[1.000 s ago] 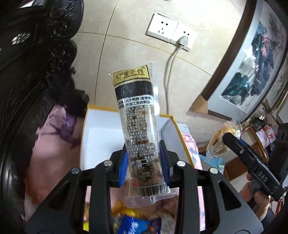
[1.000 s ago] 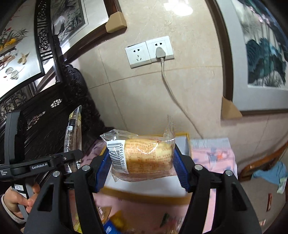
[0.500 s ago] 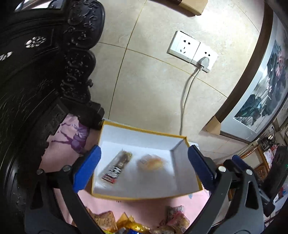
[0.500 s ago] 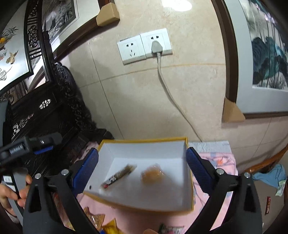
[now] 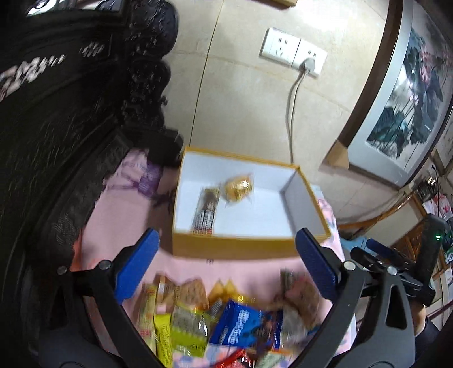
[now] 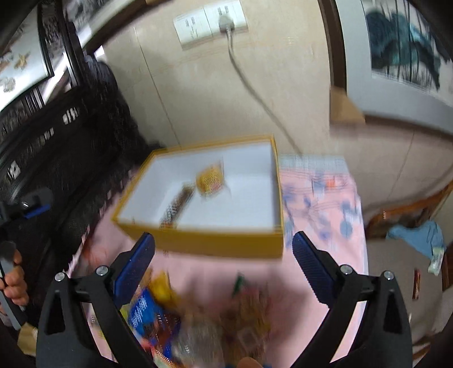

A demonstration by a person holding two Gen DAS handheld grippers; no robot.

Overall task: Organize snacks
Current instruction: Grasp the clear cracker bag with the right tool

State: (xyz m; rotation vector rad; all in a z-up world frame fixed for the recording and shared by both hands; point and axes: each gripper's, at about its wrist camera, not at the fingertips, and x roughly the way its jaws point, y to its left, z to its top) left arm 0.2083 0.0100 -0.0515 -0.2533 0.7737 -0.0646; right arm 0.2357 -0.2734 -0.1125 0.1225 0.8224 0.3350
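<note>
A yellow box with a white inside [image 5: 254, 223] [image 6: 243, 198] sits on the pink cloth against the wall. In it lie a long dark snack stick [image 5: 206, 211] [image 6: 177, 208] and a wrapped golden bun [image 5: 238, 188] [image 6: 210, 179], side by side. My left gripper [image 5: 226, 246] is open and empty, hanging over the cloth just short of the box's near wall. My right gripper [image 6: 223, 249] is open and empty too, at the near wall. A heap of loose snack packets [image 5: 220, 317] [image 6: 198, 320] lies below both grippers, a blue packet [image 5: 246, 325] [image 6: 147, 311] among them.
A dark carved wooden cabinet [image 5: 56, 113] [image 6: 56, 147] stands close on the left. A wall socket with a plugged cable [image 5: 294, 53] [image 6: 223, 19] is behind the box. Framed paintings [image 5: 405, 93] lean on the right. A hand [image 6: 12, 280] holds the other gripper's handle.
Both grippers opened and let go: the snack stick and the bun now lie in the box. Both grippers then pulled back and dipped toward the snack heap.
</note>
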